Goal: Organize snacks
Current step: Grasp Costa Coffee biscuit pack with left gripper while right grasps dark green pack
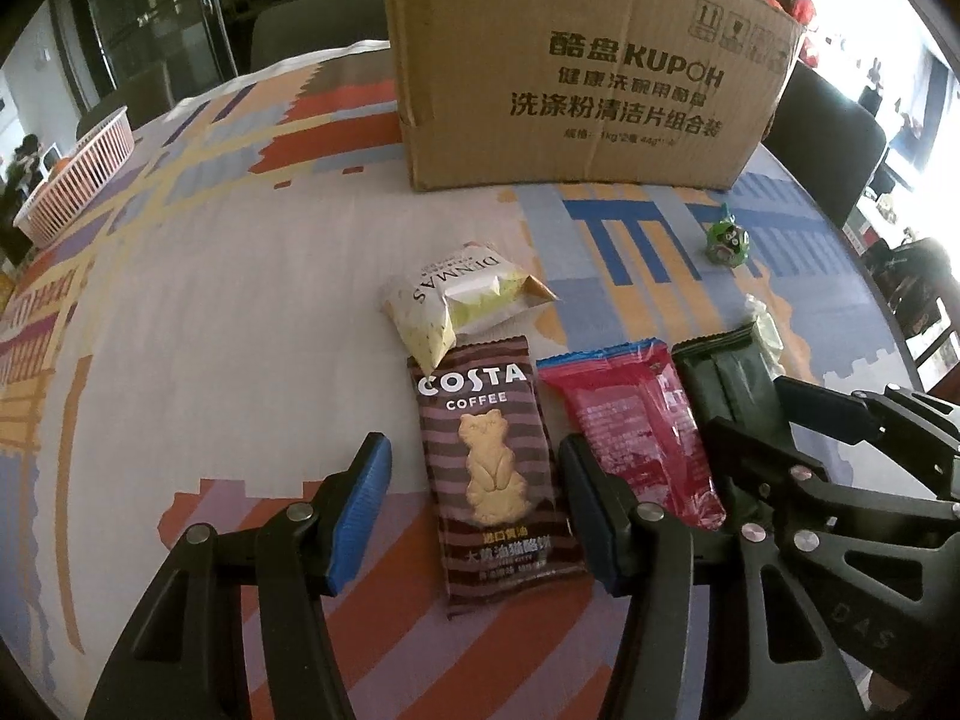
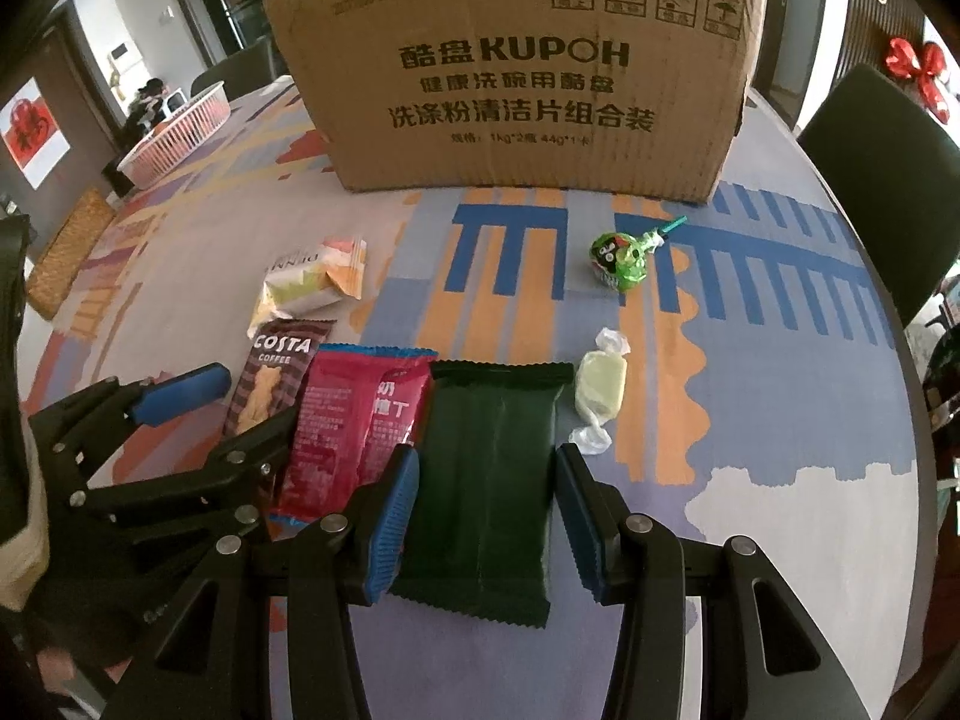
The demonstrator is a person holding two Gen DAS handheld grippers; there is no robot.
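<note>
Wide right gripper (image 2: 483, 516) astride dark green packet (image 2: 489, 474); left gripper (image 1: 474, 504) wide around Costa packet (image 1: 495, 474). Better to close squarely on edges.

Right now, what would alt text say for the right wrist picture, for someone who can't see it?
The open right gripper straddles a dark green snack packet lying flat on a patterned tablecloth. Left of the packet lie a red packet and a Costa biscuit packet; a pale wrapped candy lies to its right, with a big cardboard box behind.
</note>
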